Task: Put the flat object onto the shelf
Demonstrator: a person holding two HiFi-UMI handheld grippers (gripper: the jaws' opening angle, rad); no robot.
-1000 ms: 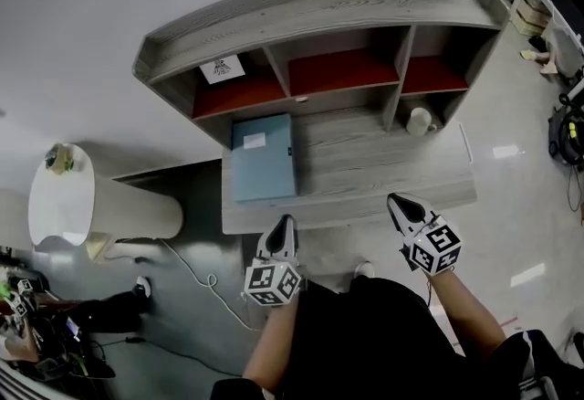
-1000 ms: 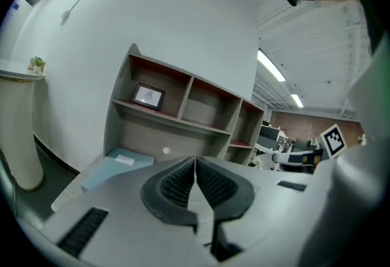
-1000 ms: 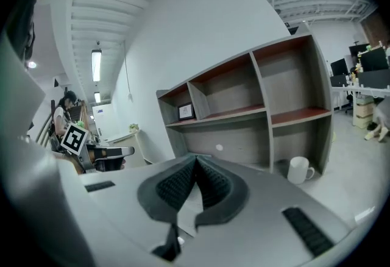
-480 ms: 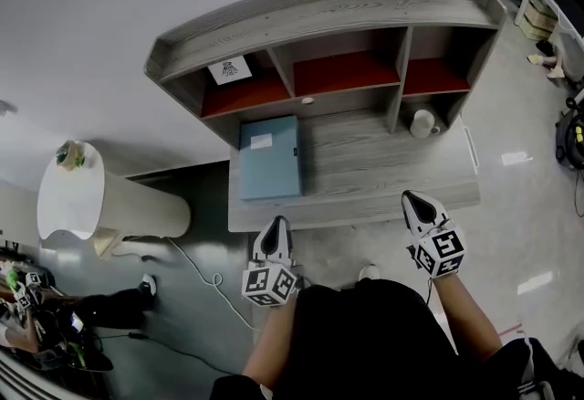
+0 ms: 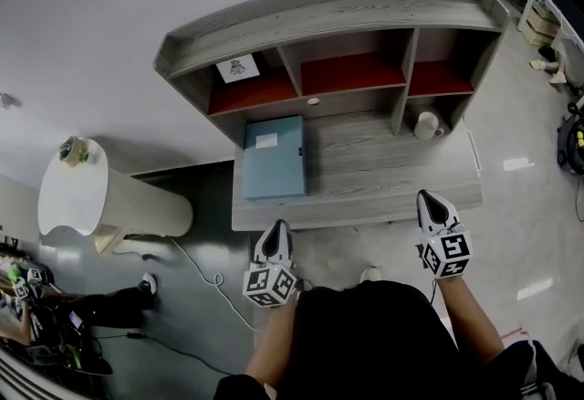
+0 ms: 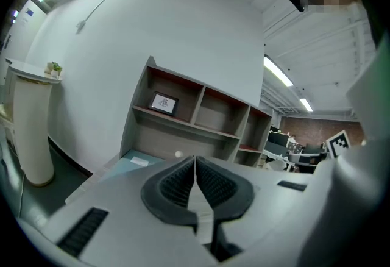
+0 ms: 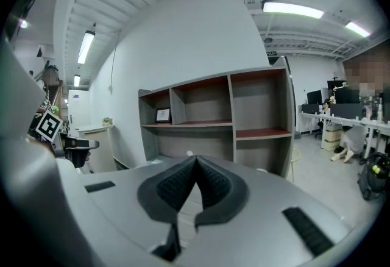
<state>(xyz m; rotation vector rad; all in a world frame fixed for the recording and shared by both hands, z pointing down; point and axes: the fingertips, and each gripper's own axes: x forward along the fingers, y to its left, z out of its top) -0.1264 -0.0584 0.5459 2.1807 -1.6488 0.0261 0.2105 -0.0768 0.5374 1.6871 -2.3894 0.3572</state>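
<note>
Flat blue folder (image 5: 274,157) lies on the tabletop (image 5: 383,172)
The thin, smooth folder rests on grey, streaky wood below the red-lined shelf (image 5: 338,10). The left gripper (image 5: 278,227) and right gripper (image 5: 430,200) have ribbed jaws pressed together, empty.

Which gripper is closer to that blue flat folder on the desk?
Left. The left gripper hovers just in front of the blue folder; the right gripper is well off to its right.
</note>
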